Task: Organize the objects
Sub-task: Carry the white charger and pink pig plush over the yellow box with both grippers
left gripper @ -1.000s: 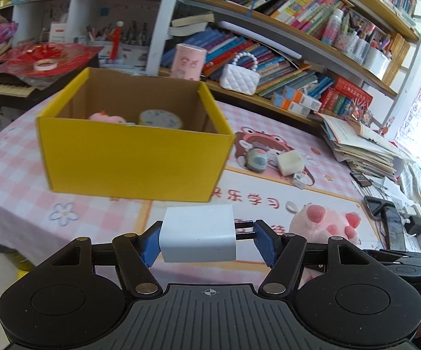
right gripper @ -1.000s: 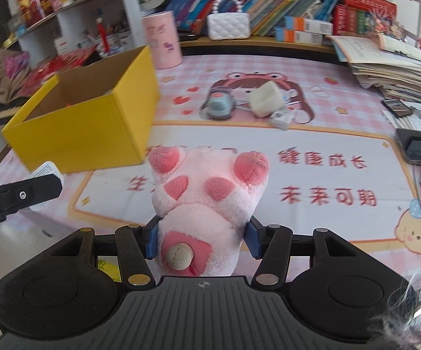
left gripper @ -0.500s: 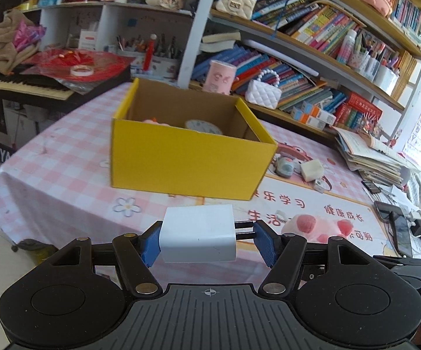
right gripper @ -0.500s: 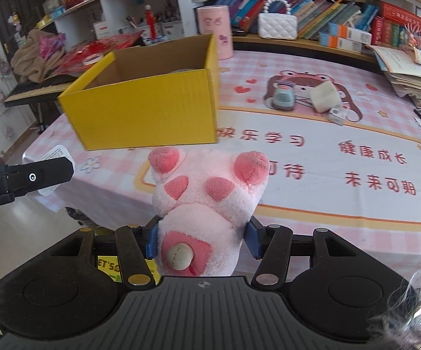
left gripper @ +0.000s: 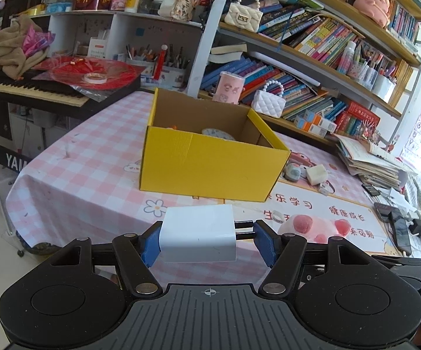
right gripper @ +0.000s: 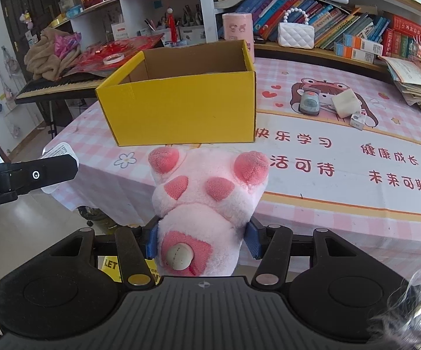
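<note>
The left gripper [left gripper: 207, 237] clamps a white charger [left gripper: 198, 237]; the yellow box [left gripper: 210, 164] sits farther off on the checked tablecloth [left gripper: 88, 169].

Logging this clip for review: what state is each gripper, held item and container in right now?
Left gripper: shut on the charger.
Charger: white, held off the table, prongs toward the right finger.
Right gripper: shut on the plush toy.
Plush toy: pink, held in the air, feet pointing forward.
Box: yellow, open-topped, standing on the table.
</note>
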